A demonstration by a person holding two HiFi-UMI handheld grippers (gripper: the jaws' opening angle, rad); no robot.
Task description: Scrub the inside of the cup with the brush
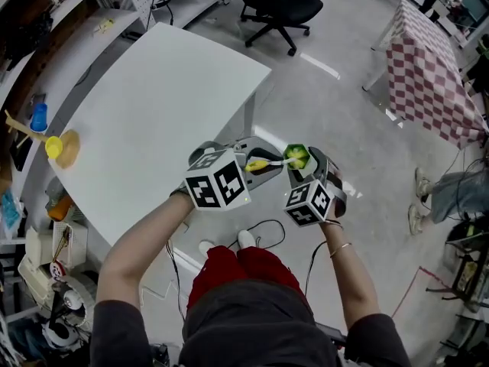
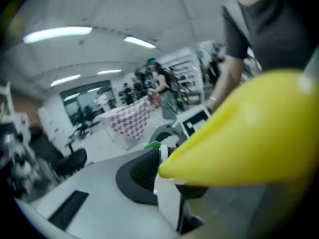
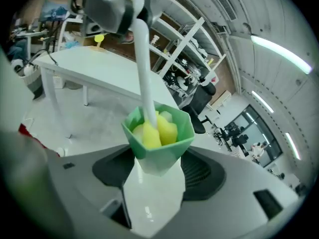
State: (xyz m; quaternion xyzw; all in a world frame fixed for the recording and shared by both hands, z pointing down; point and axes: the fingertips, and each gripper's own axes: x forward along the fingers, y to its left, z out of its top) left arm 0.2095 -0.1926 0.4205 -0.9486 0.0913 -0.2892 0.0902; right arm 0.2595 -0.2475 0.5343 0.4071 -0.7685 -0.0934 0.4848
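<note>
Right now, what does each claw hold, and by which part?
The left claw grips the brush by its yellow handle; the right claw grips the green cup by its lower part, rim free.

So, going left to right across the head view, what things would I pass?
Blue container → white table → brush → green cup → checkered tablecloth.
</note>
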